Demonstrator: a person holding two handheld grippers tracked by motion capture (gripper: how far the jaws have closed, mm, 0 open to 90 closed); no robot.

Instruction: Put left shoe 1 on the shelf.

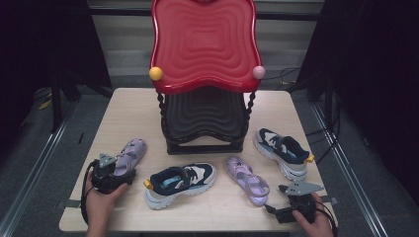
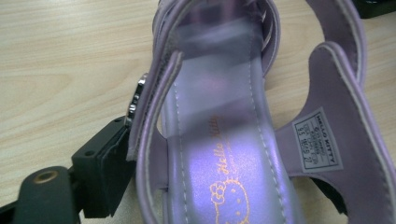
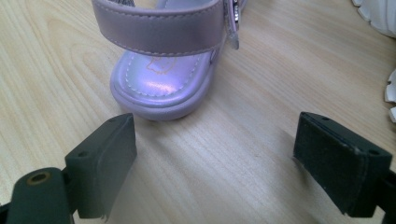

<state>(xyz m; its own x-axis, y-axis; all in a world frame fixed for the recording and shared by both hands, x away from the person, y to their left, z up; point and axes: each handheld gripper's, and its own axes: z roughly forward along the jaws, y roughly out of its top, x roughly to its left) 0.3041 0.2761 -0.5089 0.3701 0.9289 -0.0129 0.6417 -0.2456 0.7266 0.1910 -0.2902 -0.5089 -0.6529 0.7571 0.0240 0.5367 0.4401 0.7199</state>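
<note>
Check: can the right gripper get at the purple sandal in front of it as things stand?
Probably yes. The right gripper has its jaws wide open, aimed at the heel of the purple sandal, with bare table between them. The white-soled sneaker sits off to the side.

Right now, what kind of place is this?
Probably a recording studio or lab, not a home: black curtains surround a small table with shoes and a red rack, and cables trail over grey floor.

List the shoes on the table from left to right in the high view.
Purple sandal at the left gripper → dark blue sneaker with the yellow heel tab → second purple sandal → second dark blue sneaker.
</note>
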